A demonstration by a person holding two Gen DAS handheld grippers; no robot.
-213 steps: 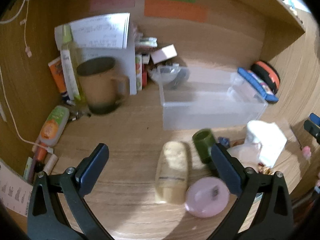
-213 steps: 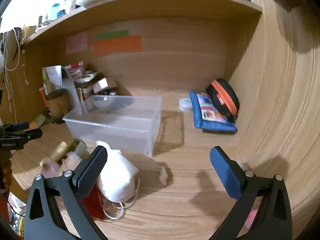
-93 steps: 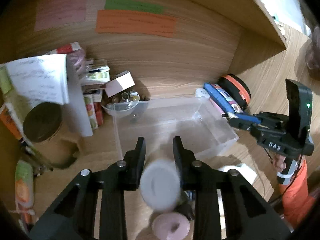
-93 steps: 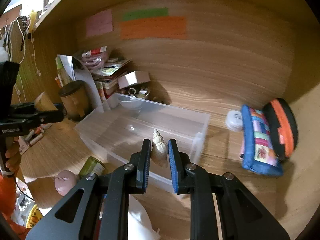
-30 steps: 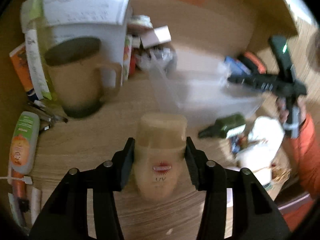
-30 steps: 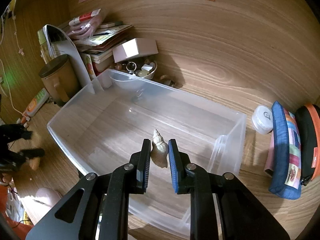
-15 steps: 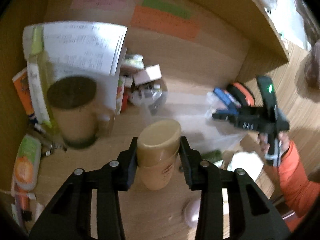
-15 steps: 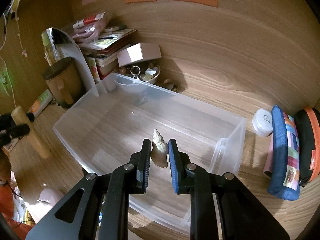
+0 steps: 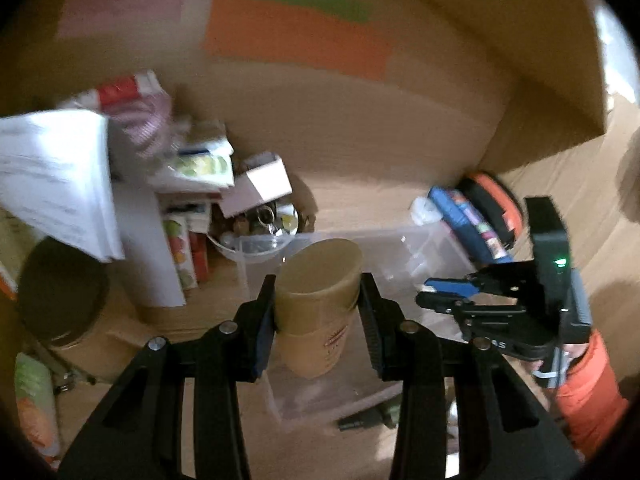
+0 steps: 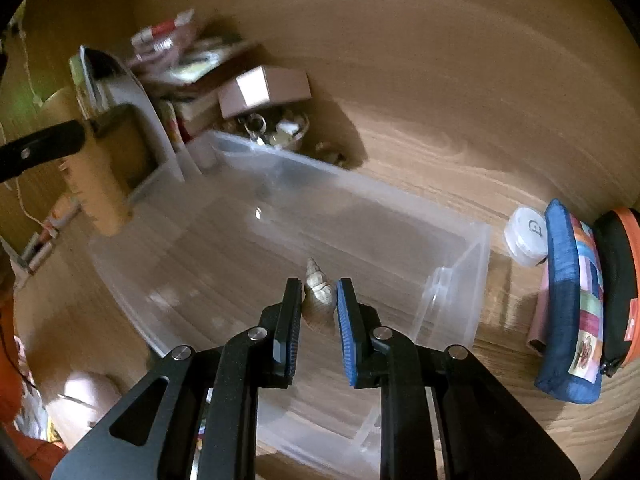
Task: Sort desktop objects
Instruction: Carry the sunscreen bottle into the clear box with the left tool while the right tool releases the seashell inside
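Far left in the left wrist view sits a round brown mug (image 9: 60,292) w/ a dark top, beside a leaning stack of white papers (image 9: 56,176) and a blurred heap of small boxes. Centre: the left gripper (image 9: 318,304) is clenched on a tan plastic bottle (image 9: 316,300) — smooth, oval cap toward the camera, red print on its side — held over the near left end of the clear plastic bin (image 9: 436,248). The bin is rectangular, thin-walled, translucent. Further right the right gripper (image 10: 318,304) pinches a cream spiral seashell (image 10: 317,292), ridged and pointed, its tip up, over the bin's interior (image 10: 452,288). Right of the bin on the wood-grain desk (image 10: 440,128): a round white cap-like thing (image 10: 526,236), then a blue fabric pouch (image 10: 568,304) w/ colourful patches, then a black-and-orange zip case (image 10: 620,280).
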